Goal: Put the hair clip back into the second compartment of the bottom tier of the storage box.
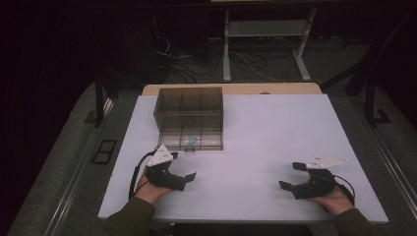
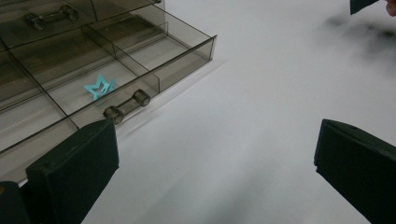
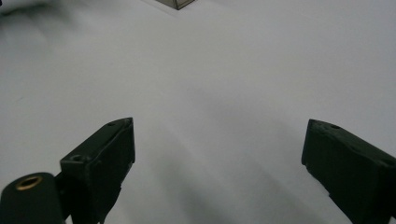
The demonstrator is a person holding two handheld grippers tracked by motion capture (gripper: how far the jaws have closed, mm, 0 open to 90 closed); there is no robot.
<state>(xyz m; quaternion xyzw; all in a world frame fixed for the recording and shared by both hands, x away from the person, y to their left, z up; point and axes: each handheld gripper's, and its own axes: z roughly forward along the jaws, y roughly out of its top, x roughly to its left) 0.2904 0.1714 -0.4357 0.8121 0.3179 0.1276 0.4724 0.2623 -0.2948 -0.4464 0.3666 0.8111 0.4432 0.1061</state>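
High view: smoky box (image 1: pixel 189 118) of drawers at the far left of the white table (image 1: pixel 275 142), bottom drawer pulled out toward the person, a small teal piece (image 1: pixel 191 141) inside its front part. Left gripper (image 1: pixel 183 168) just in front of that drawer and a little to its left, jaws apart, holding nothing. Right gripper (image 1: pixel 291 176) well apart on the other side of the table, jaws apart too, also holding nothing. So the left one clearly nearer to the drawer. Left gripper view: open drawer (image 2: pixel 112 70) ahead and to the left of the jaws, its bar handle (image 2: pixel 127 106) just beyond the left jaw, long axis running along the drawer front, slanted in this view. Teal piece (image 2: pixel 99 87) right behind the handle, in a front compartment, lying flat. Probably a short move forward and left to reach the handle or the piece. Right gripper view: bare table between the wide-open jaws, a corner of the box (image 3: pixel 180 3) far off at the top edge.
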